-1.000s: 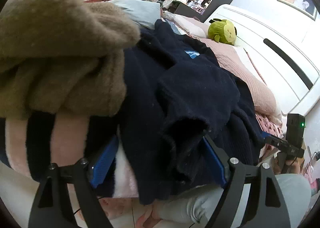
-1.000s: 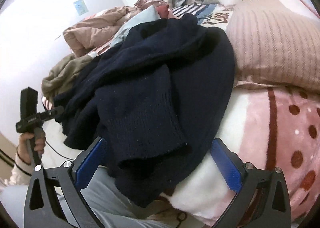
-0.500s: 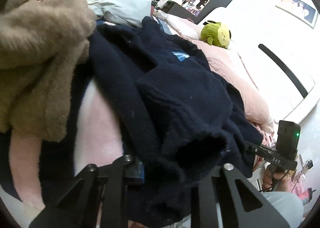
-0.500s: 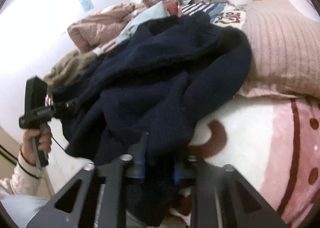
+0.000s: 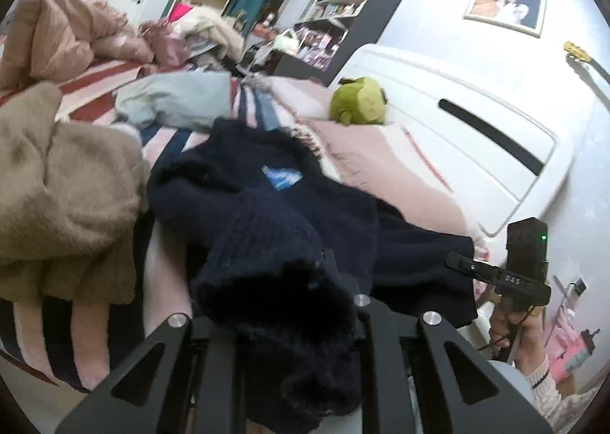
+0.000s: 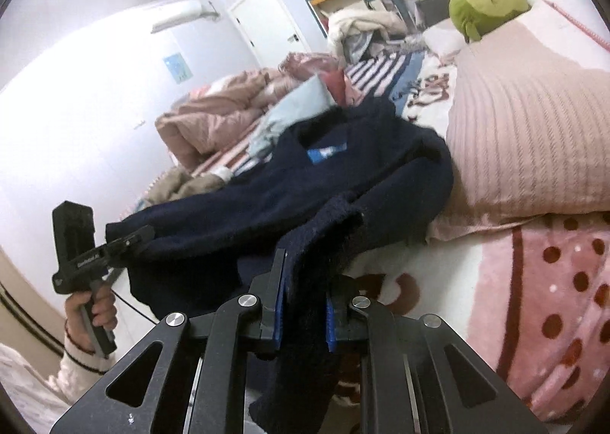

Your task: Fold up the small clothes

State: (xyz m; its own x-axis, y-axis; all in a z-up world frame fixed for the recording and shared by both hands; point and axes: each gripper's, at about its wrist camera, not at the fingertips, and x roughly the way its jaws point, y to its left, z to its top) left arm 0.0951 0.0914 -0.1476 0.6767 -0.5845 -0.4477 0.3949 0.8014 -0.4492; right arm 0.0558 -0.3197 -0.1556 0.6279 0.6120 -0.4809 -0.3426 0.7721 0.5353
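The navy sweater (image 6: pixel 343 182) lies mid-frame on the bed (image 6: pixel 533 281), long axis running from its collar at upper centre down to the lower edge, where the right gripper (image 6: pixel 303 314) and left gripper (image 5: pixel 289 323) each pinch its knit.

Navy sweater (image 5: pixel 267 212) (blue label (image 5: pixel 282 177)) — tan fleece (image 5: pixel 65 201), pink ribbed pillow (image 6: pixel 533 136)
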